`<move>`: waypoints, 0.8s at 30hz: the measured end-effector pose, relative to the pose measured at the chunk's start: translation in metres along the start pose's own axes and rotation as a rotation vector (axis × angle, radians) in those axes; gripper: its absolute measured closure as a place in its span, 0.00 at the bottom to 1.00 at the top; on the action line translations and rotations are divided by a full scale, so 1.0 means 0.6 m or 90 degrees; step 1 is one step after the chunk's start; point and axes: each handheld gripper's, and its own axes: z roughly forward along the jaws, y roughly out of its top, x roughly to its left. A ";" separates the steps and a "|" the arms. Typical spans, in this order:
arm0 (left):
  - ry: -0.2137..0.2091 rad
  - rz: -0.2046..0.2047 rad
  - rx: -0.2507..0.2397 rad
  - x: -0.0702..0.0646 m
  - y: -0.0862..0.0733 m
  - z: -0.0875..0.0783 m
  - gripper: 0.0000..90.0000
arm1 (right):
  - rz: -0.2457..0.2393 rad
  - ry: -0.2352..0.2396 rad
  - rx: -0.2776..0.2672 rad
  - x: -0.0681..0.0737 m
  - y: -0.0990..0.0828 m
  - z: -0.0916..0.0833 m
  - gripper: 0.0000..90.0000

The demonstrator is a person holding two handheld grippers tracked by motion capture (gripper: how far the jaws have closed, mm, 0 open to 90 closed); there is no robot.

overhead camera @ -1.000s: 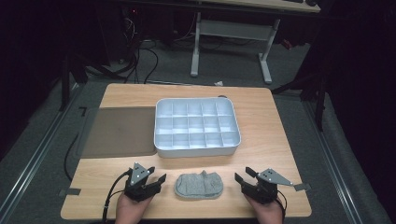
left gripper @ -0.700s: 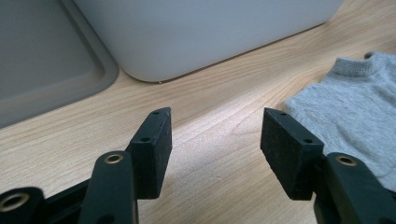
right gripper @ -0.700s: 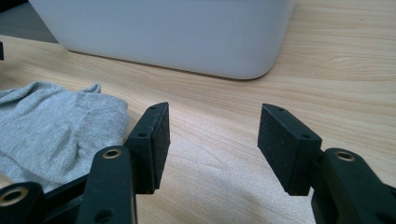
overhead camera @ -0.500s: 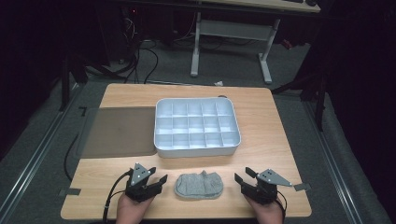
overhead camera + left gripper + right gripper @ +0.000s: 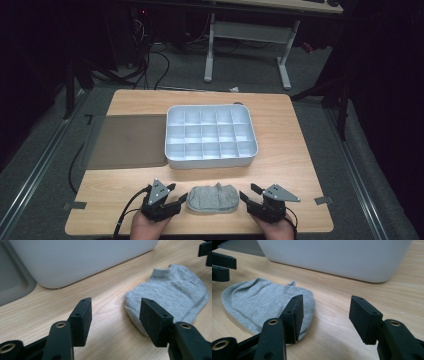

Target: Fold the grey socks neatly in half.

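Sock (image 5: 212,198) lies flat at table's (image 5: 295,165) near edge, 6 o'clock of tray (image 5: 210,136). L gripper (image 5: 176,196) at its 9, R gripper (image 5: 249,194) at 3, both jaws apart, probably not touching. Mat (image 5: 129,141) at tray's 9.

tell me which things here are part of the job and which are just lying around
In the job:
grey sock
left gripper, open
right gripper, open

Lying about:
white divided tray
dark mat
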 end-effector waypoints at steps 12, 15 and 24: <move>-0.004 0.067 0.028 -0.047 -0.001 0.020 0.50 | 0.023 0.040 0.061 0.023 -0.001 0.023 0.59; 0.021 0.093 0.055 -0.054 -0.005 0.027 0.50 | 0.018 0.043 0.086 0.027 -0.004 0.031 0.57; 0.029 0.089 0.079 -0.049 -0.007 0.029 0.50 | -0.003 0.055 0.116 0.035 -0.007 0.041 0.64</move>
